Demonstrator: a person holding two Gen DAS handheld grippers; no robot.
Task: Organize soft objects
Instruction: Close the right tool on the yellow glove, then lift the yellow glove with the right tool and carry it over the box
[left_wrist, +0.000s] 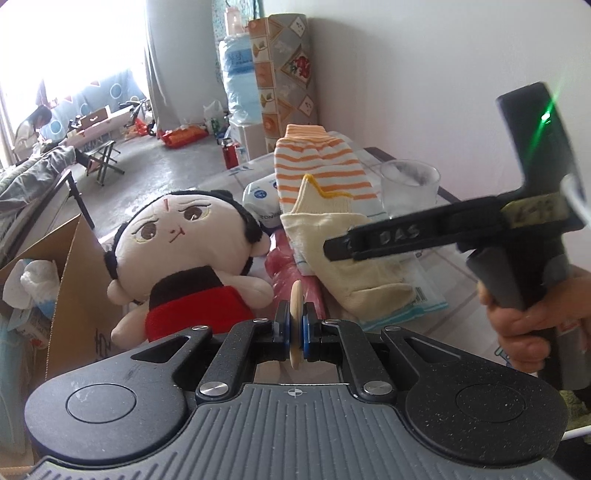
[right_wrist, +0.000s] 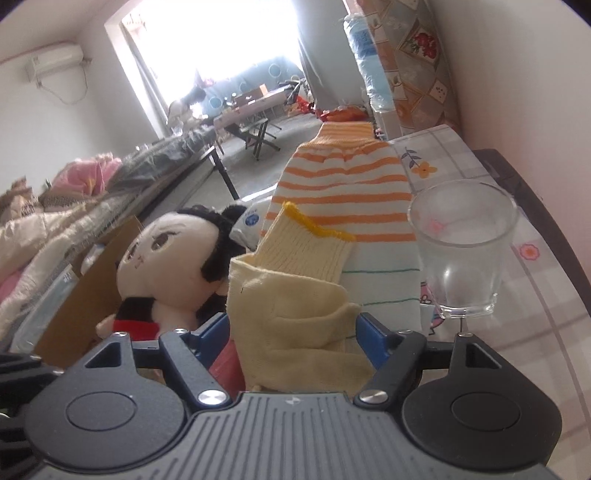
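A plush doll (left_wrist: 192, 254) with black hair and a red body lies on the table's left side; it also shows in the right wrist view (right_wrist: 173, 258). A pale yellow sock (left_wrist: 332, 254) lies over an orange-striped sock (left_wrist: 317, 170). My left gripper (left_wrist: 295, 328) is shut on a thin tan disc (left_wrist: 295, 325) near the doll. My right gripper (right_wrist: 295, 343) is open with the yellow sock (right_wrist: 295, 317) lying between its fingers; in the left wrist view its fingers (left_wrist: 388, 240) reach over that sock. The striped sock (right_wrist: 343, 199) lies behind.
A clear glass (right_wrist: 461, 247) stands right of the socks, also in the left wrist view (left_wrist: 410, 184). An open cardboard box (left_wrist: 70, 280) sits left of the doll. A pink plastic bag (left_wrist: 291, 266) and a tissue pack (left_wrist: 262, 199) lie under the socks. The wall is at right.
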